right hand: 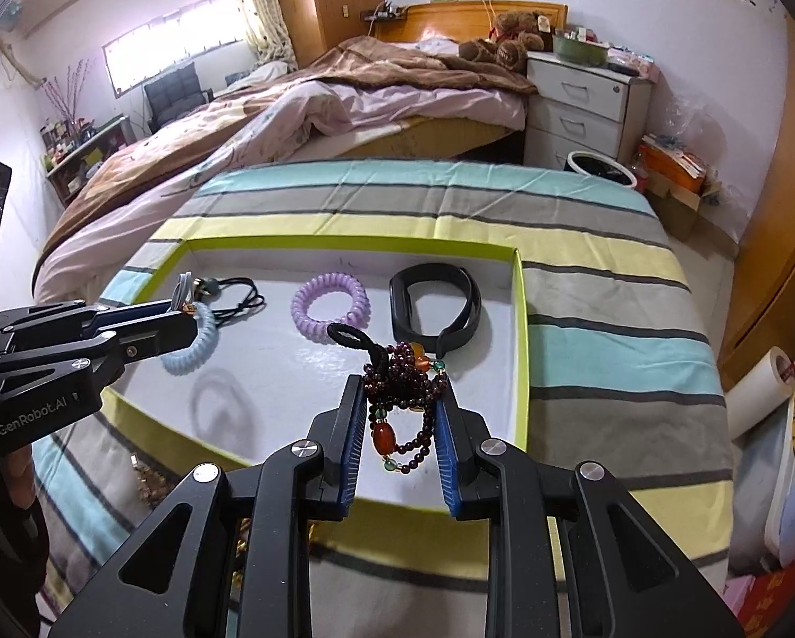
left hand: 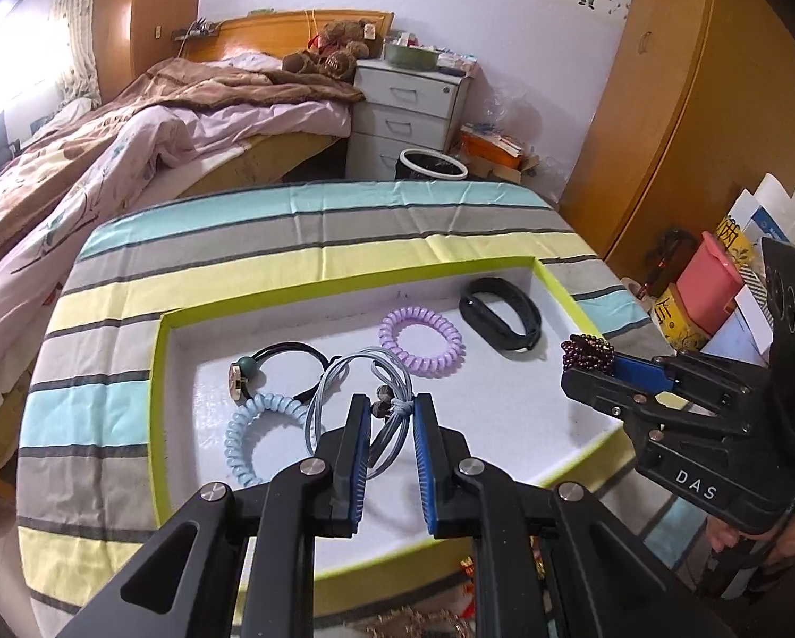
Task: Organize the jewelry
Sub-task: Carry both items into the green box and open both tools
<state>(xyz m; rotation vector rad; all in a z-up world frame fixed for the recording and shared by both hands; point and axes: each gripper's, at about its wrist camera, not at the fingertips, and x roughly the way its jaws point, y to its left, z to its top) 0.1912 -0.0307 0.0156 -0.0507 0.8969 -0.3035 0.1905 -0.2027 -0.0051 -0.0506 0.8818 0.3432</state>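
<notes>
A white tray with a lime-green rim (left hand: 158,372) (right hand: 522,345) lies on the striped cloth. My left gripper (left hand: 392,410) (right hand: 185,319) is shut on a grey-blue cord hair tie (left hand: 344,372) and hangs over the tray's left part. My right gripper (right hand: 402,391) (left hand: 589,367) is shut on a bundle of dark purple beads (right hand: 403,372) (left hand: 586,348) with orange and green beads and a black loop, over the tray's right part. Inside the tray lie a light blue spiral tie (left hand: 254,436) (right hand: 195,345), a black tie with a green bead (left hand: 270,367), a purple spiral tie (left hand: 421,340) (right hand: 331,308) and a black wristband (left hand: 501,313) (right hand: 434,303).
The striped cloth (right hand: 610,319) covers a table that ends close behind the tray. Small gold and red trinkets (right hand: 147,478) lie at its near edge. Beyond are a bed (right hand: 344,106), a white nightstand (right hand: 583,101), a bin (left hand: 432,165) and a wardrobe (left hand: 679,106).
</notes>
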